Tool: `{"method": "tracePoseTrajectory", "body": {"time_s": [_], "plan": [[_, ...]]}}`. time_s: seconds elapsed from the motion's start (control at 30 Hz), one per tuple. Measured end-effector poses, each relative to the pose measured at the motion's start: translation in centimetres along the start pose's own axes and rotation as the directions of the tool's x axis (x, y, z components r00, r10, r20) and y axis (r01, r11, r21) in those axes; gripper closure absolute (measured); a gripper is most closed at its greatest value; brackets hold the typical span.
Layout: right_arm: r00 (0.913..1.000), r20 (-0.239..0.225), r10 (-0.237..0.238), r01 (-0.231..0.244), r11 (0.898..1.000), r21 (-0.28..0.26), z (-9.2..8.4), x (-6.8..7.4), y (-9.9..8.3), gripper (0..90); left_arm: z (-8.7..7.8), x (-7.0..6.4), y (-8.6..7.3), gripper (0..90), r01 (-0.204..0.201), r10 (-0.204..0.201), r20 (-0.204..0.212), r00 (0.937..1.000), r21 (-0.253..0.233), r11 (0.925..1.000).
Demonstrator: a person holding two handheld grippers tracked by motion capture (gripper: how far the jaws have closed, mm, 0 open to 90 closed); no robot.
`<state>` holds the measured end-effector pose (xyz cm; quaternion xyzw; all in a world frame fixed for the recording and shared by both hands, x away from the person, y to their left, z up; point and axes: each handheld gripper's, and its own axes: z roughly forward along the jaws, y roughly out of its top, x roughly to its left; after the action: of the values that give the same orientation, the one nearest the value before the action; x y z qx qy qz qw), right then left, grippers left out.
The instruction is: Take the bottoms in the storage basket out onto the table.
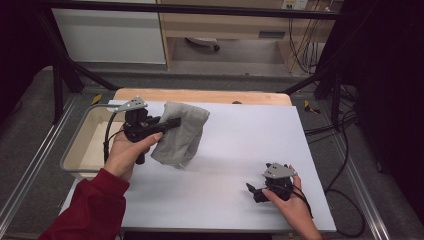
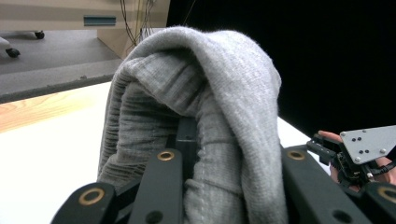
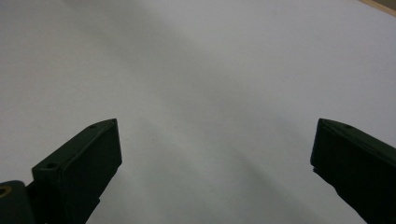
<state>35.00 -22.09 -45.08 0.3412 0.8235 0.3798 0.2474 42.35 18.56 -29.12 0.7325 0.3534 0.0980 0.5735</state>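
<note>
- Your left gripper is clamped on the grey knitted cloth; in the left gripper view the cloth is bunched between the black jaws and drapes over them.
- The cloth hangs from that gripper above the left part of the white sheet covering the tabletop, with its lower folds near or on the sheet; you cannot tell which.
- Your right gripper sits low at the near right of the sheet, jaws wide apart with nothing between them; the right gripper view shows bare white sheet ahead of it.
- No writing or label can be read on the cloth or the grippers.
- You have open sheet between the two grippers and towards the far right corner; a strip of bare wood runs along the far edge.
- A shallow beige tray sits just beyond the left edge, beside your left hand; its visible floor looks bare.
</note>
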Motion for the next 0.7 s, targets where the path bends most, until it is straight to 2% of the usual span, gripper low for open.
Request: {"method": "tracePoseTrajectory", "body": {"time_s": [0.3,0.7], "plan": [[1.0000,-0.001,-0.001,0.001,1.000,-0.004,-0.1,0.0,0.0,2.4,1.1,0.3,-0.2,70.6,0.009,-0.009,0.000,1.0000,0.026,0.9996],[1.0000,-0.002,0.000,0.000,1.000,-0.004,0.0,0.0,0.0,2.4,3.4,0.7,-0.7,70.5,0.018,-0.019,0.002,0.9998,0.072,0.9972]]}}
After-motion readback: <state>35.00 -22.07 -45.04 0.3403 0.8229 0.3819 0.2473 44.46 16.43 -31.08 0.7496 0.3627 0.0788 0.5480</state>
